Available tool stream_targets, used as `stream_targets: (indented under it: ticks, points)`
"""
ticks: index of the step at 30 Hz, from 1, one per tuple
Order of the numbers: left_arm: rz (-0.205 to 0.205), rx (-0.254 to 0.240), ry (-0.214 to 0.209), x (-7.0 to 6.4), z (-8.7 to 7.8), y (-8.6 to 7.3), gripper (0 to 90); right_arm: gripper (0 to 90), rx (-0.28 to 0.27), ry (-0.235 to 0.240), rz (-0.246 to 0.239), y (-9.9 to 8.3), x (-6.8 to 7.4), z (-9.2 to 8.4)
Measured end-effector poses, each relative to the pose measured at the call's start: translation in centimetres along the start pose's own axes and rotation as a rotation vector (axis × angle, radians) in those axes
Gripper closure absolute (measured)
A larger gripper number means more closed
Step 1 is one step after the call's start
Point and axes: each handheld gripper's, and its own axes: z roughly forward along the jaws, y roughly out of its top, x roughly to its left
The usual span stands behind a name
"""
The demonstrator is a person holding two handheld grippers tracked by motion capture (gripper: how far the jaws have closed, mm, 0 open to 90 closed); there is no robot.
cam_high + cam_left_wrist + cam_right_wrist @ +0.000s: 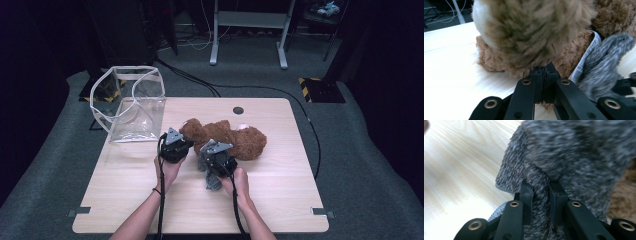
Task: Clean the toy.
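On the wooden table (280, 200) a brown teddy bear (235, 137) lies on its side near the middle, both grippers pressed in at its near side. High view: left gripper (175, 145) sits at the bear's left end, right gripper (216, 159) just beside it over a grey knit cloth (212, 181) that hangs from it toward the person; jaw state unreadable from up here. Left gripper view fills that in: left gripper (544, 72) has its jaws shut tight together, tips buried in the bear's (534, 37) fur, a pinch of fur likely caught but hard to tell. It also shows a white sewn-in label (587, 53) and the grey cloth (602, 67) off to one side, both lost from above. Right gripper view: right gripper (541, 195) is clamped on a fold of the grey cloth (574, 152), fabric running down between the jaws, brown fur at the frame edge.

Clear plastic bag (132, 102) with white trim stands open at the table's far left corner. Table has a round cable hole (238, 110) at the far edge. Grey carpet (370, 165) around, black cables across it, white desk legs (247, 35) behind, room dark
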Motion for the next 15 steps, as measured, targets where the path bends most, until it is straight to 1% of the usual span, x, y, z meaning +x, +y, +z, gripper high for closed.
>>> stream_targets:
  ticks: [1, 3, 4, 5, 6, 7, 10, 13, 14, 15]
  points:
    - [-0.004, -0.001, -0.003, 0.0, 0.0, 0.0, 88.8, 76.2, 0.009, 0.002, -0.001, 0.1, -0.1, 0.2]
    - [-0.006, -0.002, -0.002, 0.1, 0.0, 0.0, 88.8, 76.2, 0.01, 0.001, 0.007, 0.1, -0.2, 0.4]
    - [-0.005, -0.002, -0.003, 0.1, -0.1, 0.0, 88.8, 76.3, 0.018, -0.001, 0.009, -0.1, -0.5, 0.3]
    - [-0.003, -0.001, -0.002, 0.1, -0.1, 0.0, 88.8, 76.3, 0.022, -0.005, 0.029, -0.3, -0.6, 0.1]
    - [-0.002, 0.0, -0.002, 0.1, -0.1, 0.0, 88.8, 76.3, 0.028, -0.012, 0.035, -0.5, -0.8, 0.0]
    - [0.0, 0.001, -0.003, 0.2, -0.1, 0.0, 88.8, 76.3, 0.029, -0.018, 0.032, -0.7, -1.1, -0.2]
    - [0.001, -0.003, -0.002, 0.3, 0.0, -0.1, 88.8, 76.4, 0.034, -0.042, 0.05, -1.4, -2.0, -0.9]
    - [0.004, 0.001, -0.004, 0.4, -0.2, 0.0, 88.8, 76.4, 0.049, -0.072, 0.081, -2.5, -3.3, -2.0]
    - [0.004, -0.002, -0.001, 0.4, -0.2, -0.1, 88.8, 76.5, 0.051, -0.086, 0.1, -2.9, -3.8, -2.4]
    - [0.004, 0.006, -0.007, 0.5, -0.2, 0.0, 88.8, 76.5, 0.056, -0.097, 0.121, -3.4, -4.6, -2.9]
